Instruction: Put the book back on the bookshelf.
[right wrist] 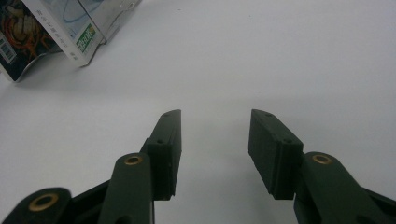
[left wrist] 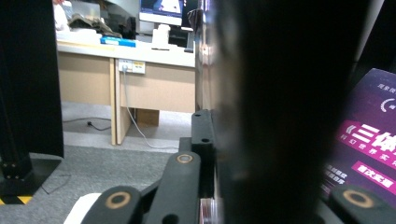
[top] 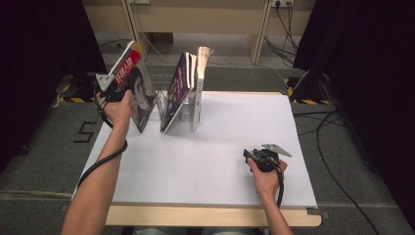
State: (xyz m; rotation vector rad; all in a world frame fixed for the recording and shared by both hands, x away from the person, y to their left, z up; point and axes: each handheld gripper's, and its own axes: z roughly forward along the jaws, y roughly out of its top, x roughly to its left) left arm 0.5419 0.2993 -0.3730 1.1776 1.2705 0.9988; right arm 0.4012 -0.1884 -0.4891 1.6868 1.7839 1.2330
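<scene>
The high view looks down on the white table [top: 210,161]; both tongs views sit close, sharing the leaning books [top: 183,90].

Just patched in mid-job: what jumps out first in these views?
The left gripper is clamped on a red-topped magazine with a portrait cover, holding it tilted at the table's far left beside a clear rack where a purple book and a white one lean. The right gripper rests open over the bare white table, near right.

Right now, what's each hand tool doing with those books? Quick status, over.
Left gripper clamped on the tilted magazine by the clear rack. Right gripper open, idle over the white table. Purple book leans alongside; nothing blocking.
</scene>
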